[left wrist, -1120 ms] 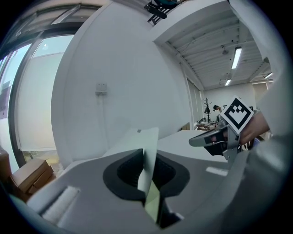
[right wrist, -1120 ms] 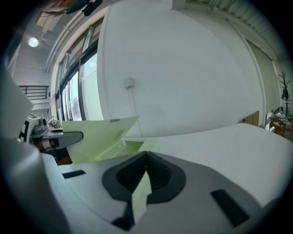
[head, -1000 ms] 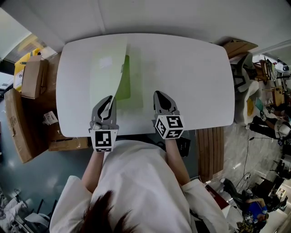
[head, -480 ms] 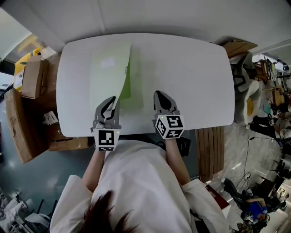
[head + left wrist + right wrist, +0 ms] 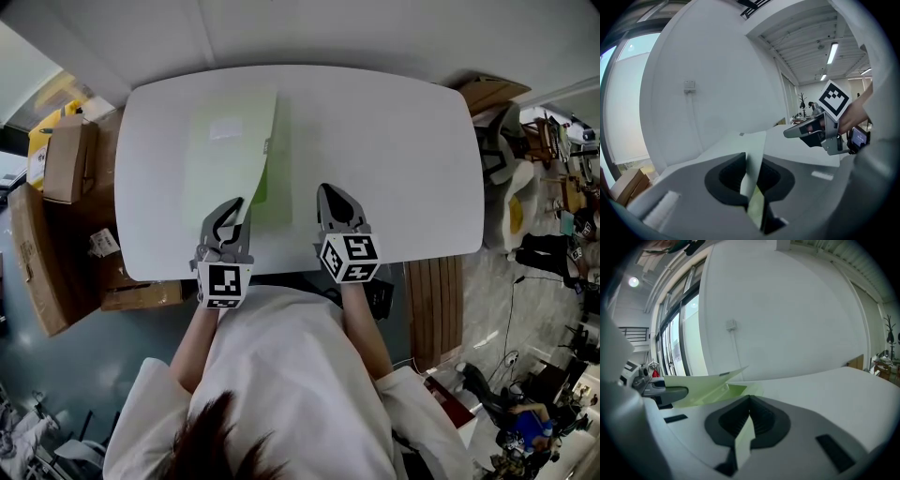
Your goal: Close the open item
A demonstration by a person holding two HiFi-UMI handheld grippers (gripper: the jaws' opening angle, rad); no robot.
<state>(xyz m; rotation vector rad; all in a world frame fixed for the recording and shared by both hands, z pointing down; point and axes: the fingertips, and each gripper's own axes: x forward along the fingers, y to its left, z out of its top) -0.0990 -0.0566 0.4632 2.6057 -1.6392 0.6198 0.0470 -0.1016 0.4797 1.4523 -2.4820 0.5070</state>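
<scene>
A white counter (image 5: 403,131) with rounded corners stands against a plain white wall (image 5: 356,28). Left of the counter, cardboard boxes (image 5: 56,187) sit on a grey-blue floor (image 5: 66,375). By its near right corner lies a slatted wooden panel (image 5: 433,314). Tall windows (image 5: 677,338) rise beyond the counter's left end. Strip lights (image 5: 832,52) line the ribbed ceiling (image 5: 801,42) past its right end.

right gripper (image 5: 749,405) clamped on pale green folder (image 5: 705,386) edge, cover raised, white table (image 5: 825,385)
</scene>
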